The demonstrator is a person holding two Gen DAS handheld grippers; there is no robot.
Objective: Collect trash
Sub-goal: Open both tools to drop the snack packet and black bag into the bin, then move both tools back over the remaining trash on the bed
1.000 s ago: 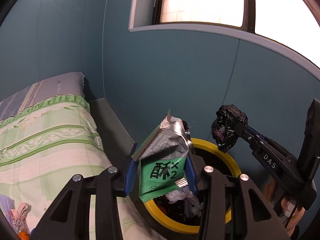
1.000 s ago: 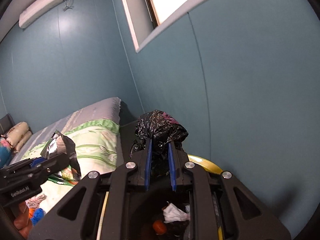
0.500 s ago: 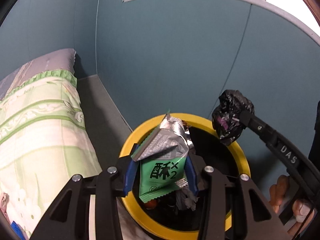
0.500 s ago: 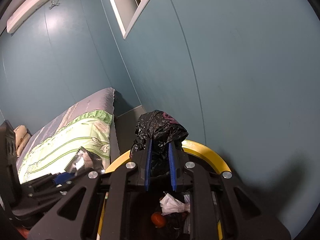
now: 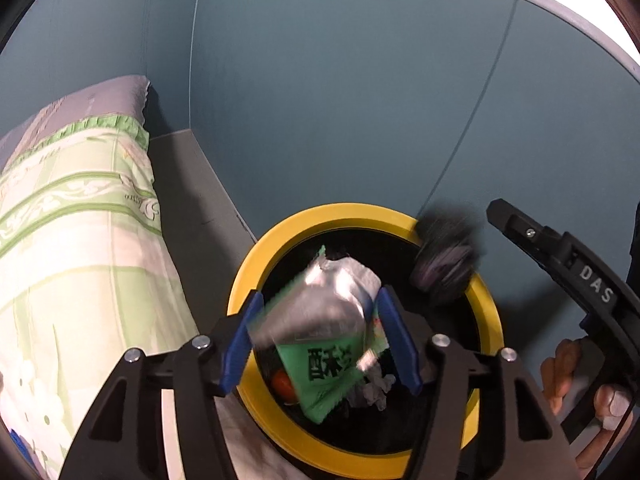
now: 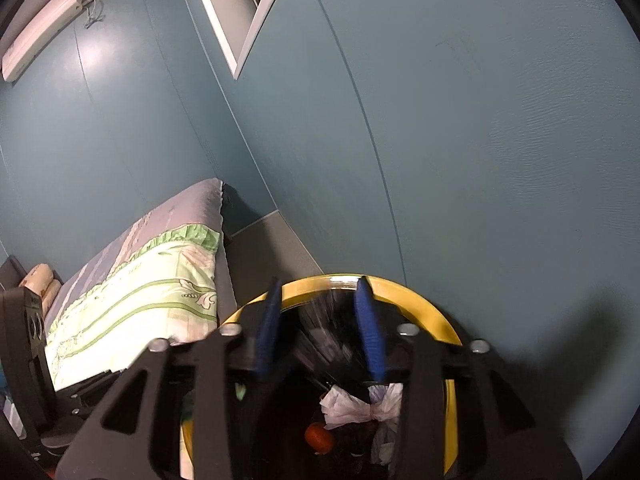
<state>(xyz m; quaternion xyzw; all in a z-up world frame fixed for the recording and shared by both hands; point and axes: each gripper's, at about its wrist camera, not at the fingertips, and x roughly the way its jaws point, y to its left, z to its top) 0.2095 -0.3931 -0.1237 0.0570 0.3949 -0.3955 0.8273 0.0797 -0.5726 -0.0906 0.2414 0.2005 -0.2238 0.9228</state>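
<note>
Releasing: both grippers are opening over the bin (image 5: 362,222) at once, and both pieces of trash are blurred and coming free, where a moment ago each was pinched firmly and held sharp above it.

Left gripper (image 5: 318,334): jaws opening; the blue pads stand clear of the wrapper on both sides, so nothing is gripped.

Snack wrapper (image 5: 320,344): green with a silver inside, tilted and smeared with motion, between the left pads and over the bin's mouth, dropping in by my reading.

Right gripper (image 6: 320,328): jaws opening, pads well parted; only a dark streaked blur lies between them.

Black bag wad (image 5: 444,258): blurred, off the right fingertip and over the far right of the yellow rim; earlier it sat clamped at that fingertip.

Bin position: earlier only part of the yellow ring showed; now nearly the whole ring sits under both tools.

Bin contents: crumpled white paper (image 6: 360,398) and a small orange-red piece (image 6: 319,437) lie inside.

Meaning for task: these two items look as good as binned; hands should be free for the next pickup.

Writing, wrapper: large dark Chinese characters on the green face, too blurred to read surely.

Writing, right tool: "DAS" in white on its black arm (image 5: 596,284).

Bed (image 5: 76,216): green-patterned bedding just beside the bin.
</note>
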